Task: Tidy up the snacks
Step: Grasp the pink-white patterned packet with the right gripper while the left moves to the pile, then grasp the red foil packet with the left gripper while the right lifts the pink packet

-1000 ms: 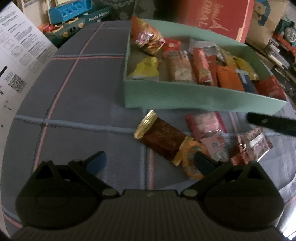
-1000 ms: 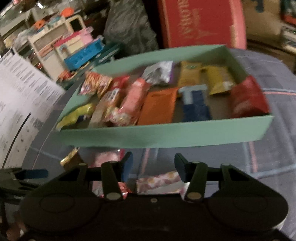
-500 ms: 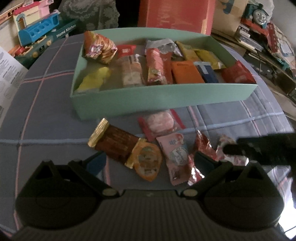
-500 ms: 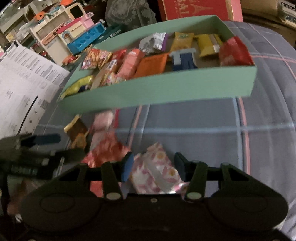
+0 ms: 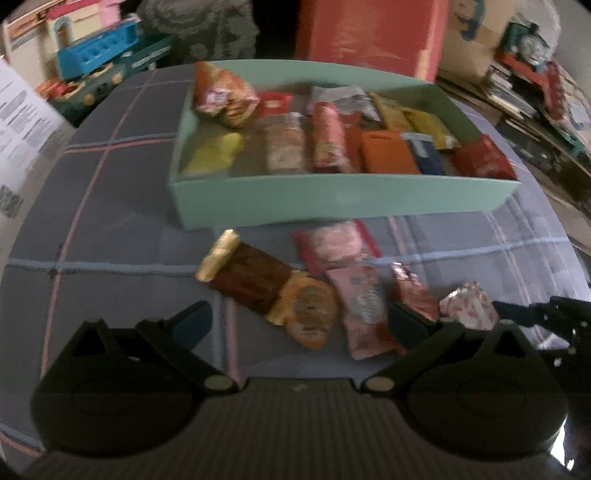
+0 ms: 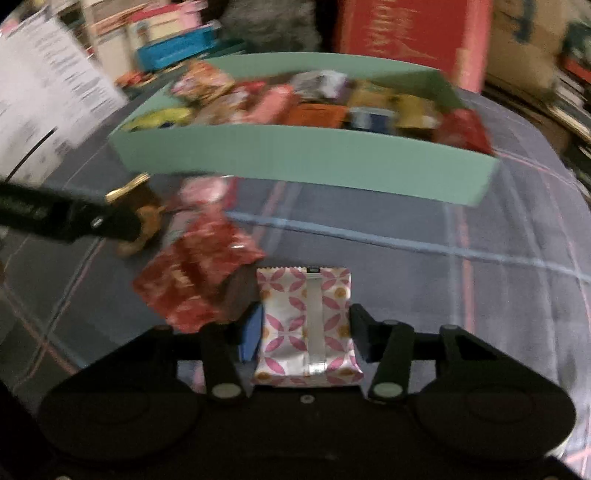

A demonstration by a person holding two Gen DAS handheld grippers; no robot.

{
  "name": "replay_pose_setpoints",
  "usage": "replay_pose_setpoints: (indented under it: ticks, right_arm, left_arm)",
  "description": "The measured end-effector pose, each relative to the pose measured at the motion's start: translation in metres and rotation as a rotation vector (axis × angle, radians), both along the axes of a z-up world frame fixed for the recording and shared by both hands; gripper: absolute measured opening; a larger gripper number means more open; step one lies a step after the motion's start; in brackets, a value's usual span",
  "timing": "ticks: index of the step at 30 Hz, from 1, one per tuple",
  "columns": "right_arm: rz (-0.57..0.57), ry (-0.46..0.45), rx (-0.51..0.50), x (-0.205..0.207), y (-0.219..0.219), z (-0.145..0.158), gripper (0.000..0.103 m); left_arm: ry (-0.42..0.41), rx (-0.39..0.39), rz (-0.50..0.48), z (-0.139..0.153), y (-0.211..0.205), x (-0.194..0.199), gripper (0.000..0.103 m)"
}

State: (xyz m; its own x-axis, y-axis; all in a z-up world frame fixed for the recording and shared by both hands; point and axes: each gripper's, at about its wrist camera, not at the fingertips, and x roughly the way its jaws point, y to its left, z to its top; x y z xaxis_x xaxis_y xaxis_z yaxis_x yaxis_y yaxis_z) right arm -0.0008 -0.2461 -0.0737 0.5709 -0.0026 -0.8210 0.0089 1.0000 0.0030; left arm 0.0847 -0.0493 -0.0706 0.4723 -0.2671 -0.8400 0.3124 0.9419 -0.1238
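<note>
A teal box [image 5: 343, 199] [image 6: 295, 155] holds several snack packets. In front of it on the checked cloth lie a brown bar with gold ends [image 5: 245, 277], an orange round snack [image 5: 308, 317], a pink packet [image 5: 364, 306], a red packet [image 5: 413, 299] [image 6: 195, 280] and a white packet with pink pattern [image 5: 467, 304] [image 6: 308, 325]. My left gripper [image 5: 299, 325] is open just above the orange snack and pink packet. My right gripper [image 6: 303, 328] is open, its fingers on either side of the white pink-patterned packet, which lies on the cloth.
A red box [image 5: 369, 33] stands behind the teal box. Toy sets [image 5: 99, 59] and a printed sheet [image 5: 22, 122] are at the left; toys and books [image 5: 535, 55] at the right. The left gripper's finger shows in the right wrist view [image 6: 70, 218].
My right gripper has moved forward and down so the white pink-patterned packet now sits between its fingers. My left gripper's view has shifted a little closer to the loose snacks.
</note>
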Motion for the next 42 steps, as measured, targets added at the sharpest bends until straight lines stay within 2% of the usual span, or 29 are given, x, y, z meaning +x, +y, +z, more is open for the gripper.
replay_pose_setpoints:
  ticks: [3, 5, 8, 11, 12, 15, 18, 20, 23, 27, 30, 36, 37, 38, 40, 42]
  right_arm:
    - [-0.090, -0.003, 0.062, -0.007, -0.026, 0.001, 0.050]
    - [-0.145, -0.009, 0.096, -0.013, -0.041, -0.001, 0.050]
    - [-0.196, -0.030, 0.135, -0.023, -0.056, 0.000, 0.050]
    - [-0.220, -0.050, 0.161, -0.032, -0.067, -0.001, 0.050]
    - [-0.223, -0.056, 0.167, -0.034, -0.068, -0.002, 0.050]
    - [-0.227, -0.071, 0.176, -0.037, -0.069, -0.002, 0.050]
    - [-0.222, -0.085, 0.169, -0.035, -0.068, -0.003, 0.050]
    - [-0.220, -0.093, 0.168, -0.034, -0.067, -0.004, 0.050]
    - [-0.226, -0.104, 0.179, -0.035, -0.069, -0.004, 0.050]
    - [-0.253, -0.109, 0.228, -0.034, -0.075, -0.004, 0.050]
    - [-0.269, -0.112, 0.264, -0.036, -0.080, -0.004, 0.050]
    - [-0.306, -0.124, 0.284, -0.040, -0.085, -0.004, 0.050]
    - [-0.315, -0.126, 0.286, -0.042, -0.086, -0.004, 0.050]
    - [-0.324, -0.126, 0.286, -0.043, -0.088, -0.004, 0.050]
    - [-0.339, -0.127, 0.292, -0.045, -0.093, -0.005, 0.050]
    - [-0.351, -0.128, 0.299, -0.047, -0.096, -0.006, 0.050]
  left_arm:
    - [-0.003, -0.018, -0.073, 0.001, -0.021, -0.005, 0.102]
    - [-0.002, -0.038, -0.118, 0.001, -0.038, -0.007, 0.090]
    - [0.014, -0.040, -0.197, -0.006, -0.064, -0.009, 0.053]
    - [0.006, -0.005, -0.298, -0.011, -0.089, -0.019, 0.038]
    - [0.011, -0.002, -0.334, -0.013, -0.095, -0.023, 0.036]
    - [0.014, 0.016, -0.389, -0.018, -0.107, -0.033, 0.036]
    - [0.018, 0.049, -0.375, -0.022, -0.112, -0.033, 0.039]
    - [0.026, 0.062, -0.350, -0.024, -0.111, -0.029, 0.052]
    - [0.027, 0.065, -0.326, -0.023, -0.113, -0.024, 0.065]
    - [0.044, 0.043, -0.309, -0.021, -0.113, -0.020, 0.070]
    - [0.058, 0.028, -0.292, -0.019, -0.112, -0.018, 0.078]
    - [0.063, 0.017, -0.225, -0.017, -0.109, -0.010, 0.075]
    - [0.061, 0.026, -0.224, -0.018, -0.112, -0.009, 0.070]
    - [0.059, 0.035, -0.231, -0.020, -0.114, -0.009, 0.059]
    - [0.046, 0.070, -0.266, -0.025, -0.122, -0.011, 0.044]
    - [-0.016, 0.121, -0.302, -0.027, -0.129, -0.019, 0.040]
